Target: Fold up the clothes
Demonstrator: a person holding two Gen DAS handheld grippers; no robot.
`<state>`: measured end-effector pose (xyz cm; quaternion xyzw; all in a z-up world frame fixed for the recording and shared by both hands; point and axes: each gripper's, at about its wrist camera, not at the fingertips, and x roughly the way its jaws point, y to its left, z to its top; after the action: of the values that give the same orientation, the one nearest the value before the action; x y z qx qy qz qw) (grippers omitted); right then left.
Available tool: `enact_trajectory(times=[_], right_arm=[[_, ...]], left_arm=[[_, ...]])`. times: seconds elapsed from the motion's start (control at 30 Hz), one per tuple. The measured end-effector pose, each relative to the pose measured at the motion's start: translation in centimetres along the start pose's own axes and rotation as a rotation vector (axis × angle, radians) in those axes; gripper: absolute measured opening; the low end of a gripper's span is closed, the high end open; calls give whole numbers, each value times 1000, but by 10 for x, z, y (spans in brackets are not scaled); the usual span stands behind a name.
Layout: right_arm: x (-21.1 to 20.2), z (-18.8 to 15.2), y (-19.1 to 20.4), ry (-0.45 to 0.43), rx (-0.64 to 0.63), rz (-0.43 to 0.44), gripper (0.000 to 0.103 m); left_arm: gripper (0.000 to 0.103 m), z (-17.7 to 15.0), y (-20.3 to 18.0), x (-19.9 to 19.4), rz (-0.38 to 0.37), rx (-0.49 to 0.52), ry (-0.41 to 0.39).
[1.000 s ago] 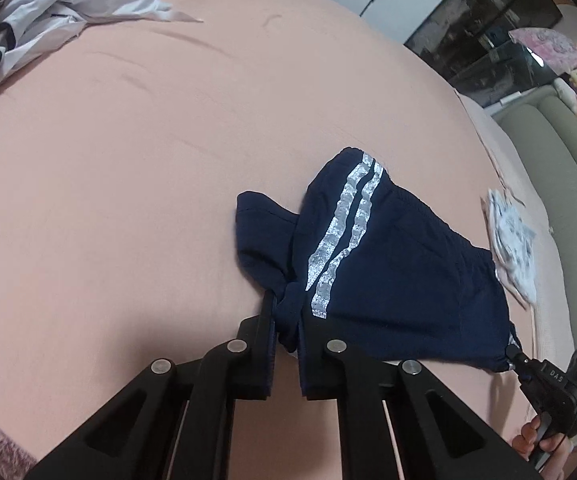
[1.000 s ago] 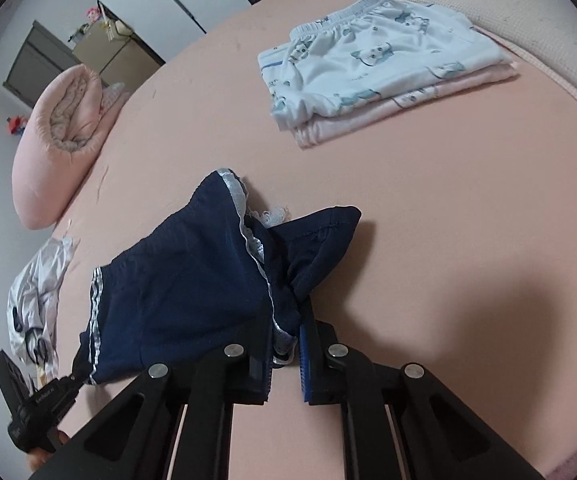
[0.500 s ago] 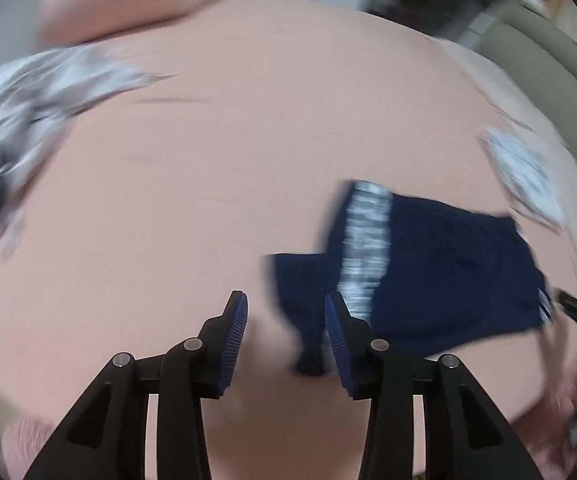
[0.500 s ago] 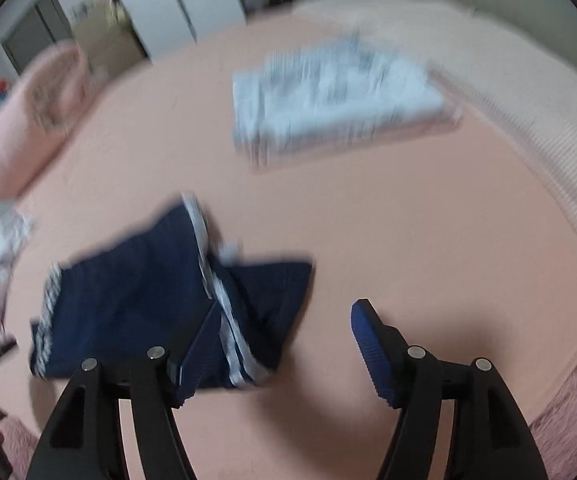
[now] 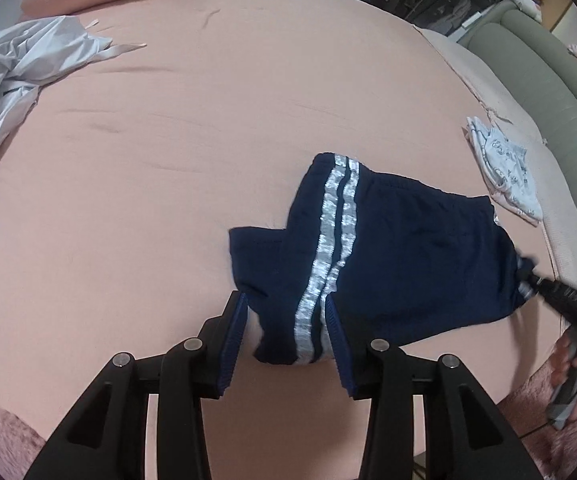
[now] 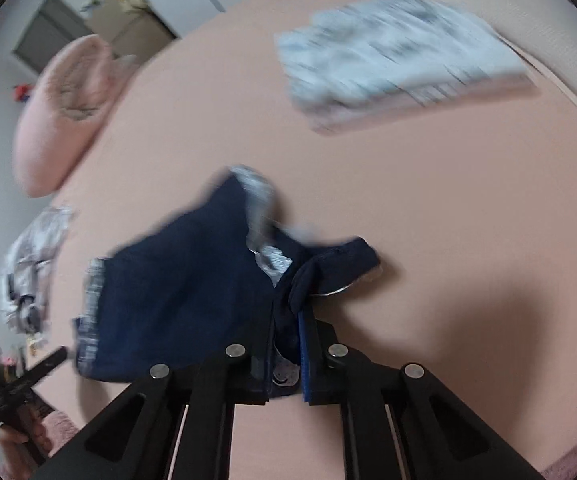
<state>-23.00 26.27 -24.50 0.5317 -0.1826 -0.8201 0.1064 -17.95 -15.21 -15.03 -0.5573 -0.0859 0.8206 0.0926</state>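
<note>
Navy shorts (image 5: 392, 256) with silver side stripes lie on the pink bed. In the left wrist view my left gripper (image 5: 286, 320) is open, its blue pads straddling the striped near corner without pinching it. In the blurred right wrist view my right gripper (image 6: 286, 316) is shut on the other corner of the shorts (image 6: 192, 280), with bunched fabric between the pads. The right gripper also shows at the right edge of the left wrist view (image 5: 528, 276), holding the shorts' far corner.
A folded white patterned garment (image 5: 504, 172) lies near the bed's right edge, also in the right wrist view (image 6: 396, 52). A crumpled grey garment (image 5: 12, 64) lies at far left. A pink pillow (image 6: 64, 108) sits at the bed's head. A grey sofa (image 5: 560, 92) borders the bed.
Both grippers let go of the shorts half a second ago. The right has since shut on its corner again. The left stays open around the striped corner.
</note>
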Motion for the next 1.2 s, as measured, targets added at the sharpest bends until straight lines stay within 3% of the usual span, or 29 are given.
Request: enact_trajectory(times=[0.13,0.3,0.33,0.43,0.5,0.6,0.63,0.67,0.77,0.83,0.87,1.03,1.13,1.2], right_arm=[[9,9,70,6,-138,103,8],[40,-27,151,83,-343,195,8],[48,-37,167,102,-391,208,8],[65,-57,194,206,-464,268,14],[53,-57,187,197,-420,319,24],[16,-53,158,84,-347,413,51],[3,-52,146,42,-319,435,66],[-9,-51,134,5,-296,447,74],[-16,-50,116,-28,-309,322,74],[-1,-53,107,-40,-351,101,73],[11,-56,108,-22,-364,34,70],[43,-61,103,29,-382,-55,69],[40,-63,103,22,-345,-40,69],[36,-65,99,31,-318,-27,69]], left_arm=[[37,-2,11,-8,0,29,-1],[37,0,2,5,-29,-23,1],[37,2,-10,23,-43,-29,1],[37,2,-8,33,-104,-55,12],[37,0,-9,37,-142,-44,7],[37,1,-18,34,-214,4,-20],[37,3,-23,34,-236,21,-27],[37,4,-27,35,-252,32,-23],[37,11,-39,52,-295,32,28],[37,15,-47,64,-318,20,58],[37,18,-51,73,-328,11,66],[37,19,-68,93,-345,-4,105],[5,18,-79,93,-279,13,86],[5,20,-91,95,-258,25,84]])
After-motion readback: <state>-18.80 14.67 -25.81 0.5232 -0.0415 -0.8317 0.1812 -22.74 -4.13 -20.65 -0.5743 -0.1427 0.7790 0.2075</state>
